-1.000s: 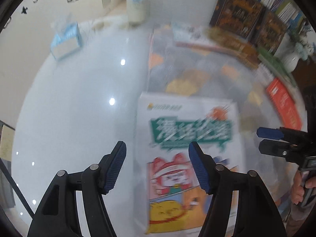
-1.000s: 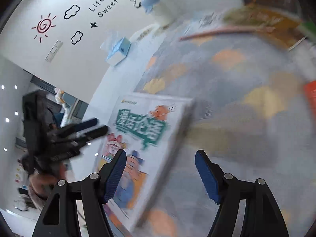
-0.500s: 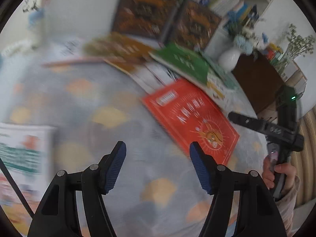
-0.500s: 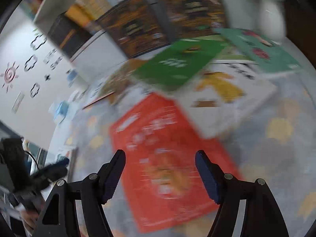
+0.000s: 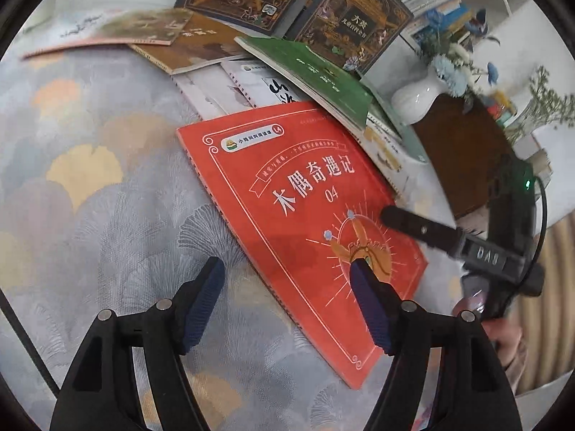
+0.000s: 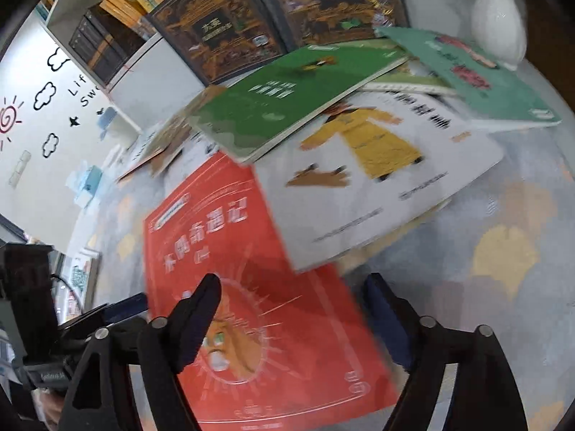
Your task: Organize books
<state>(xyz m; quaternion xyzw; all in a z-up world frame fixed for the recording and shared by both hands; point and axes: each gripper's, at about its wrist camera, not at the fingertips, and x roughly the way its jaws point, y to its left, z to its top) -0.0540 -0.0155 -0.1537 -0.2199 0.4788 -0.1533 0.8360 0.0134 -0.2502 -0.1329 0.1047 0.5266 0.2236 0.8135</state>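
1. Your left hand-held gripper (image 5: 287, 298) is released, its blue-padded fingers spread wide with nothing between them, above the near left edge of the red book (image 5: 298, 212).
2. Your right hand-held gripper (image 6: 291, 309) is released too, jaws apart over the red book (image 6: 248, 309); this view is blurred, so you cannot tell whether the pads touch the cover.
3. The red book lies flat, cover up, on the patterned cloth (image 5: 90, 186) covering the counter. Seen from the left, your right hand-held gripper (image 5: 406, 221) reaches in over the book's right edge.
4. Just beyond, a white book with a yellow-robed figure (image 6: 373, 179) overlaps the red book's far corner.
5. A green book (image 5: 316, 75) rests tilted on top of that pile, with a brown book (image 5: 201, 45) and a pale one (image 5: 104, 30) to its left.
6. Farther back, two dark ornate books (image 5: 355, 18) stand leaning against the shelf, and a white vase (image 5: 417, 98) with blue flowers stands to the right.
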